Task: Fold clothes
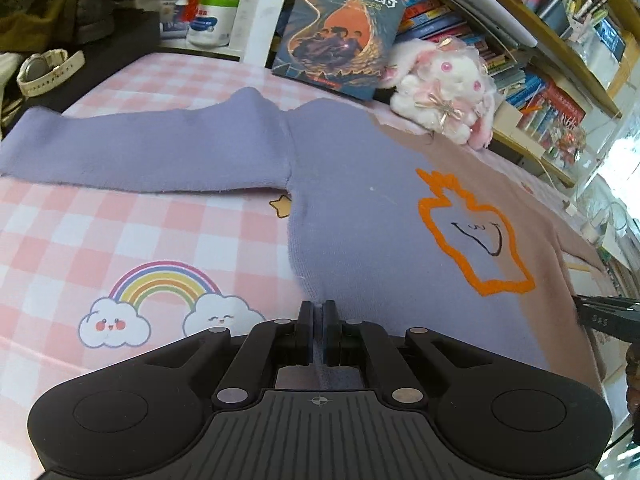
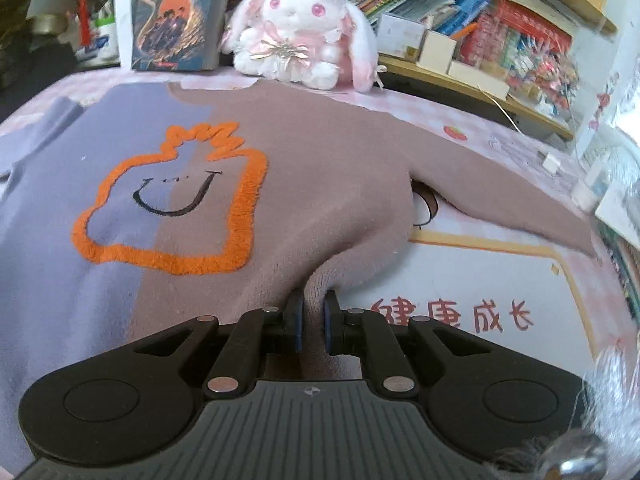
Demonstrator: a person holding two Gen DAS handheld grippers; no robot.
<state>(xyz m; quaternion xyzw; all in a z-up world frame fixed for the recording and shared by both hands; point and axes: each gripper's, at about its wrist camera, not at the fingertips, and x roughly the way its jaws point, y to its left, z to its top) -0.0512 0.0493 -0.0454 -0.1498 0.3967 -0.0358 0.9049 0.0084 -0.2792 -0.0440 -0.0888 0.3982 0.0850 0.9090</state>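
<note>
Both tongs pinched the sweater (image 1: 360, 220) hem: left gripper (image 1: 319, 312), right gripper (image 2: 314, 300). Mat (image 2: 480, 280) read "健康成长"; book (image 1: 344, 24) "哈利·波特".

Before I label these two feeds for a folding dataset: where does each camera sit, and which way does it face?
Left wrist: on the left gripper, looking forward and down over the sweater's purple half; its shut fingers pinch the hem.
Right wrist: on the right gripper, looking over the brownish-pink half; its fingers pinch a fabric ridge.
Shared: sweater, orange outline, plush rabbit, book.
</note>
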